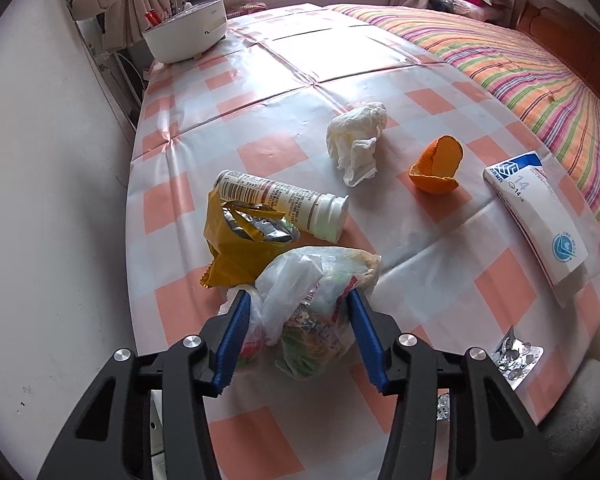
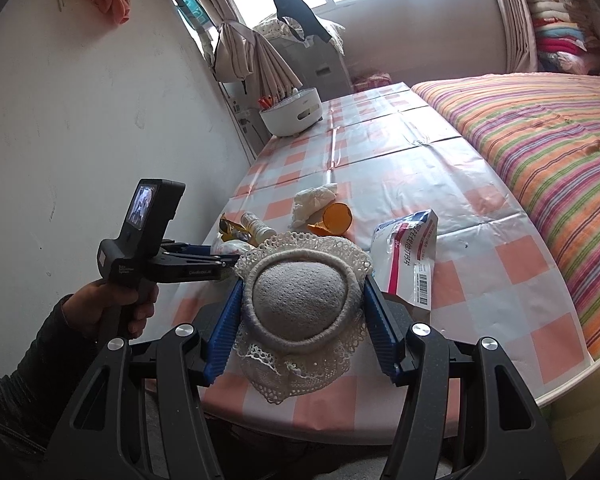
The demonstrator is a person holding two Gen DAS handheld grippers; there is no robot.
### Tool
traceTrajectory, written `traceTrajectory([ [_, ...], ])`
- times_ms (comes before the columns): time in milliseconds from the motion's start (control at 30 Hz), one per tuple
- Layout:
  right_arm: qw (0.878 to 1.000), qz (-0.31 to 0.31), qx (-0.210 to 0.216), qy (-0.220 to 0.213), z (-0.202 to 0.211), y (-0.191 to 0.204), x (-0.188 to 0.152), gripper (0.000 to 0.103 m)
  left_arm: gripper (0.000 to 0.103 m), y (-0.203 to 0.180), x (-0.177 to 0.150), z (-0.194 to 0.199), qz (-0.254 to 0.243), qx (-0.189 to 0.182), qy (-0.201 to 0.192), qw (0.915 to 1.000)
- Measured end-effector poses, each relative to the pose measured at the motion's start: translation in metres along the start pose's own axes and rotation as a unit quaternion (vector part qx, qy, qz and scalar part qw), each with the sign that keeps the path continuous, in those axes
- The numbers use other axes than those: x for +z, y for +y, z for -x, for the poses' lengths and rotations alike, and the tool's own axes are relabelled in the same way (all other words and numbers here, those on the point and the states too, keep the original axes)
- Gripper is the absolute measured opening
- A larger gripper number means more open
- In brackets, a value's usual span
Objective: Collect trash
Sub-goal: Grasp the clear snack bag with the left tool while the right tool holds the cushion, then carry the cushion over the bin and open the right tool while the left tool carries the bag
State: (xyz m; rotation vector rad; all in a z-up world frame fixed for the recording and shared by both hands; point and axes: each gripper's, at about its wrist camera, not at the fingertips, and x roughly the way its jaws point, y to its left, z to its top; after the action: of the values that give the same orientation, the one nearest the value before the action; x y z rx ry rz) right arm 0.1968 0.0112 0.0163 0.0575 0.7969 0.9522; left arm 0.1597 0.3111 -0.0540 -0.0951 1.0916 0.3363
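Two blue pads of the left tongs [image 1: 296, 300] press a crumpled plastic bag [image 1: 316, 300] on the tabletop [image 1: 420, 220]; beyond, a white bottle [image 1: 284, 200] lies lengthwise, cap pointing right. Right tongs [image 2: 300, 304] clasp a knitted basket [image 2: 300, 304].

one bottle [image 1: 284, 200], one tissue wad [image 1: 356, 140], one orange peel [image 1: 436, 166], two boxes [image 1: 536, 216]

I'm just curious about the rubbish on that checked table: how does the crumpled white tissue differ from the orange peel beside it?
The crumpled white tissue is pale, soft and wadded into a wrinkled lump; the orange peel is bright orange and smooth. The tissue is a closed bundle, while the peel stands open like a hollow cup. The tissue looks somewhat bigger. Both lie loose on the checked tablecloth, apart from each other, with no gripper touching them.
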Motion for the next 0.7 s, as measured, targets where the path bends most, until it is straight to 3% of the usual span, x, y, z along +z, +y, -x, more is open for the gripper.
traceTrajectory([
  [300, 1.000, -0.001, -0.011, -0.015, 0.016, -0.002, -0.005, 0.057, 0.044, -0.004, -0.018, 0.021, 0.032, -0.041, -0.022, 0.9984],
  [700, 0.997, -0.028, -0.053, -0.049, 0.064, -0.021, -0.035, 0.057, 0.044, -0.054, -0.034, 0.087, 0.009, -0.098, -0.079, 0.9920],
])
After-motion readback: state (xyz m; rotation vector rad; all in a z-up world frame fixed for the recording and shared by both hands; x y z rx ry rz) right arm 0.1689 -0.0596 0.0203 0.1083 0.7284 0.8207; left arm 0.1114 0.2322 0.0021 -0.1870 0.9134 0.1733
